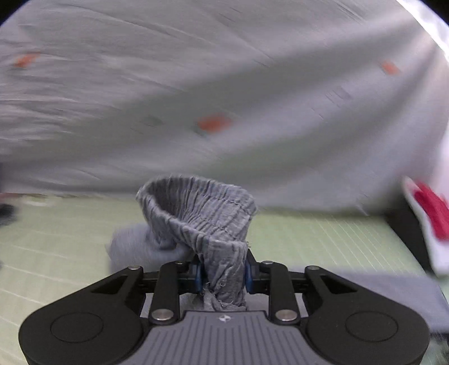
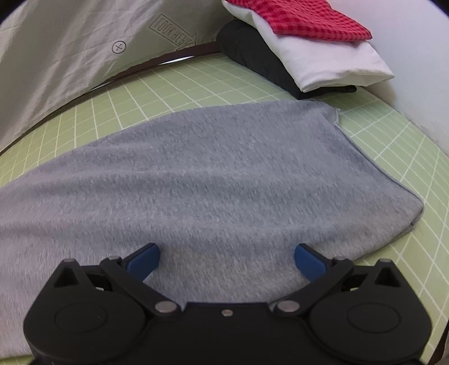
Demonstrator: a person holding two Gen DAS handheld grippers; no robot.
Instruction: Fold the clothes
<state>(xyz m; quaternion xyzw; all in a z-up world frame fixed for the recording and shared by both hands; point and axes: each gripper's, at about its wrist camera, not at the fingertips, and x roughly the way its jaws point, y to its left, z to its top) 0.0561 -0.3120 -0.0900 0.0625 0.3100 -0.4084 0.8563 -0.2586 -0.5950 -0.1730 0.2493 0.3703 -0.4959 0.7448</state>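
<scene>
**Left tongs hold the ribbed cuff up; the body of the garment lies flat under the right**

The left tongs (image 1: 224,276) are closed narrowly on a bunched, ribbed grey knit cuff (image 1: 202,213), which stands up from between the blue pads and curls open into a ring above them. The rest of that strip trails down and to the left toward the pale green gridded cutting mat covering the bench (image 1: 322,238). The left view is streaked with blur.

The right tongs (image 2: 227,259) stand wide, holding nothing, and hang just over the soft grey fleecy garment (image 2: 196,174). It lies spread flat on the mat, its long axis running from the lower left of the right view up toward the far right, where a hemmed corner ends near a stack of folded clothes: a red checked cloth (image 2: 303,16) on a white one (image 2: 322,61) on a dark one (image 2: 252,53). A crumpled grey sheet (image 1: 224,70) hangs behind the bench.

As I judge it, the coming move turns on this: the lifted cuff is on the left hand's side, the flat body lies ahead of the right tongs, so the cuff would be carried across onto that body while the right hand stands ready to pin it.
</scene>
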